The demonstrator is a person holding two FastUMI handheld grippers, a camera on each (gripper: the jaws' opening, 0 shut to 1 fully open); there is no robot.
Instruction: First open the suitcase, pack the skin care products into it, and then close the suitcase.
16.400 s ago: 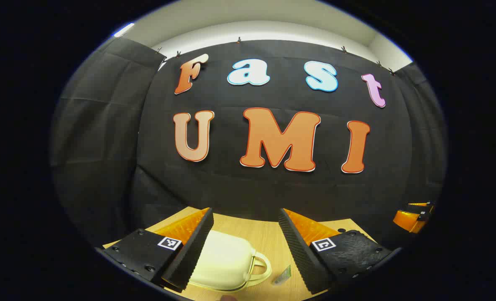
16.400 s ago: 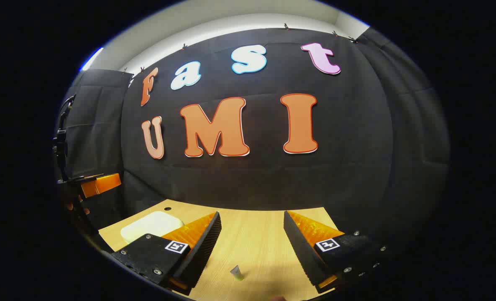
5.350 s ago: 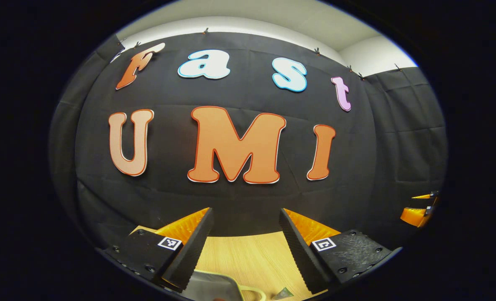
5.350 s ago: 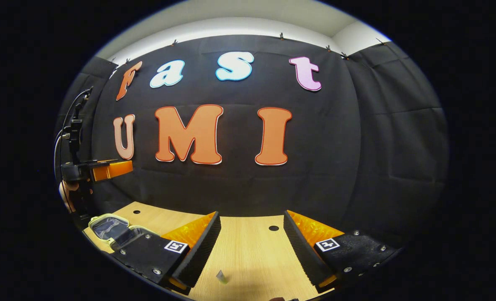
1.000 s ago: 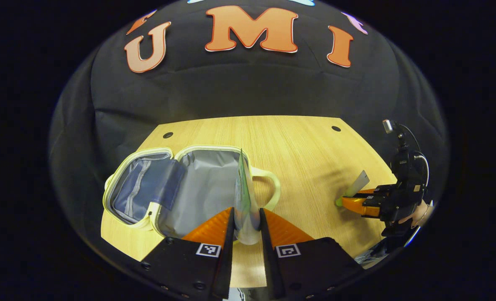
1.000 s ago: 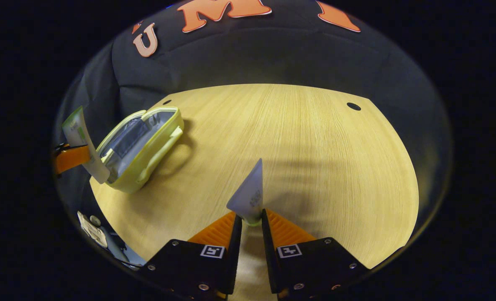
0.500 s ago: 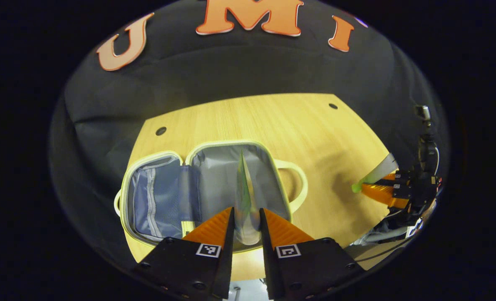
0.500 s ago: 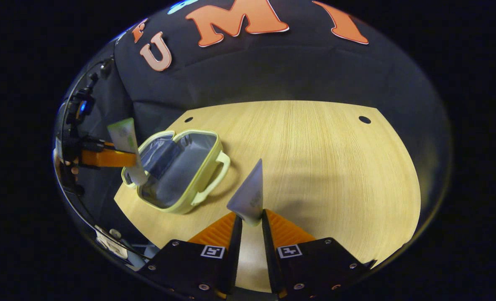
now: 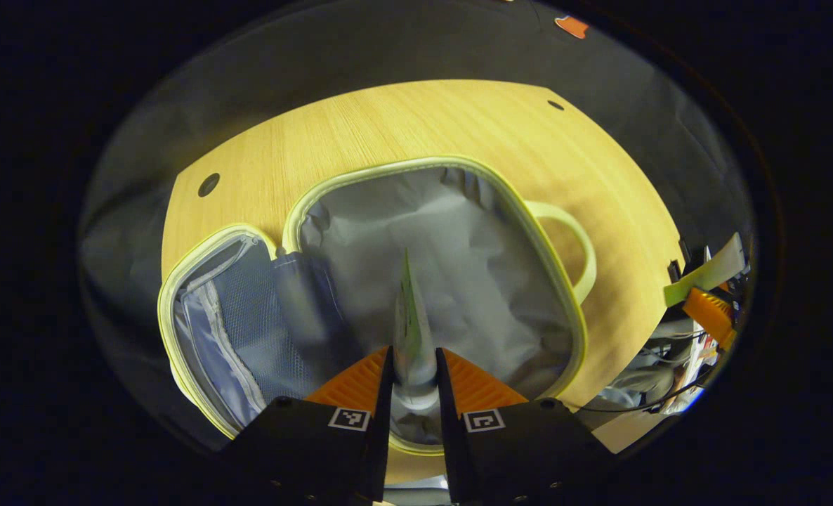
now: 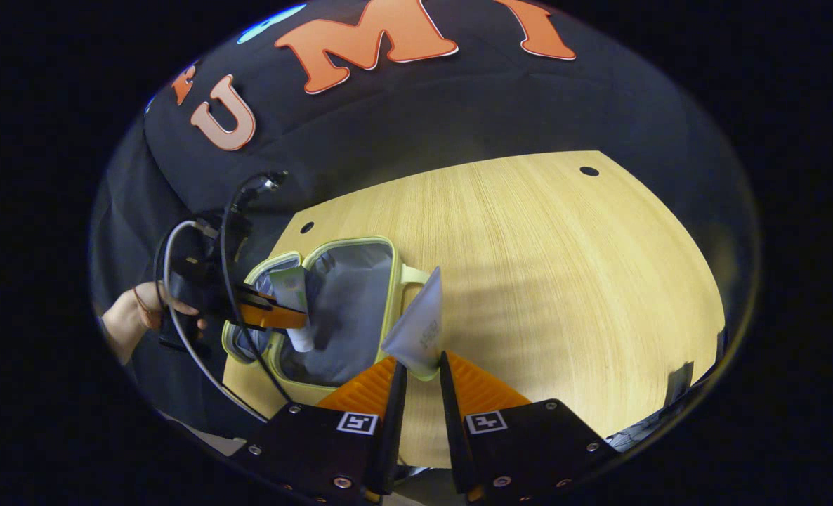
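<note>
Looking along the left tongs (image 9: 412,379), both fingers pinch a tube (image 9: 411,330) seen edge-on, so its face is hard to make out, above the grey lining of the open pale-yellow suitcase (image 9: 360,176) on the tabletop (image 9: 416,119). In the right gripper view, the right tongs (image 10: 420,383) are clamped on a small grey tube (image 10: 416,330) beside the suitcase handle (image 10: 409,275), while a hand (image 10: 132,313) holds the other tongs over the case.
</note>
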